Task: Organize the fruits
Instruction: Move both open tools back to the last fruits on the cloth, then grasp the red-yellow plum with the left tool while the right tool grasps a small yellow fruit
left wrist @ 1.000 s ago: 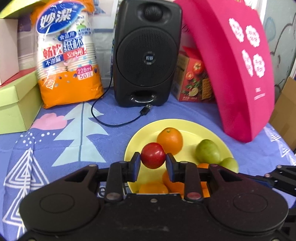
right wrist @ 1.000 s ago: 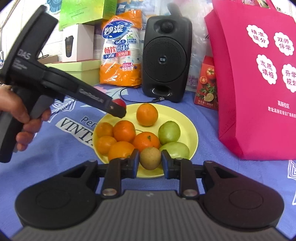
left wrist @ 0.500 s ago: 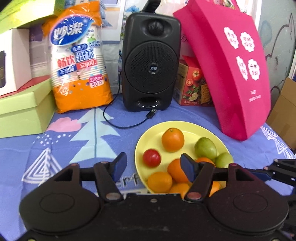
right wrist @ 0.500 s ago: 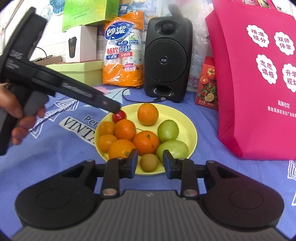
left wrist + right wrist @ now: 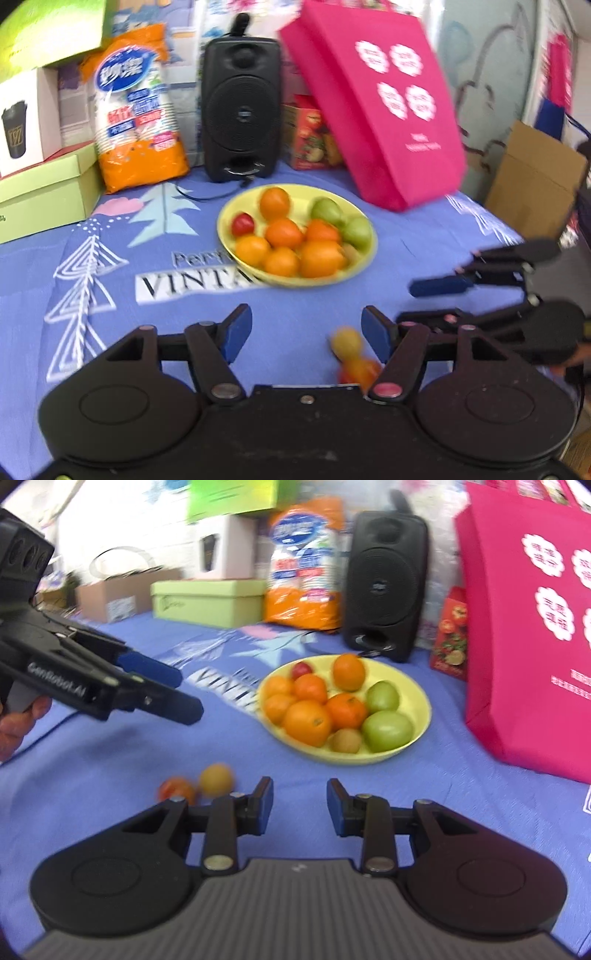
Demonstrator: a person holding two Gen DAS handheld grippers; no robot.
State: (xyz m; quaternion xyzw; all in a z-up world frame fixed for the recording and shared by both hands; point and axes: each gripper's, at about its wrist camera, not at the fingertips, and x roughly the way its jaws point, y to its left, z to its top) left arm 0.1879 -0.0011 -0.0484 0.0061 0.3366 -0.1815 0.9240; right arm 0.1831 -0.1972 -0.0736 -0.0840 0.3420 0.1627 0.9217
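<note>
From your left wrist camera: your left gripper [image 5: 306, 332] has its blue-padded fingers spread wide, holding nothing. A small round yellow-orange fruit [image 5: 346, 341] lies on the blue printed tablecloth [image 5: 110, 295], just inside your right-hand fingertip, with a blurred reddish-orange fruit [image 5: 360, 369] touching it, nearer you. The shallow yellow plate [image 5: 369, 254], heaped with oranges and green fruit, sits ahead and well apart.

From your right wrist camera: your right gripper [image 5: 300, 805] is also parted and empty. The same two loose fruits lie left of it, the yellow one [image 5: 216, 779] just beside your left fingertip. Neither has a long axis. Your right gripper looks marginally nearer; the left one would need a shift rightward to centre them.
</note>
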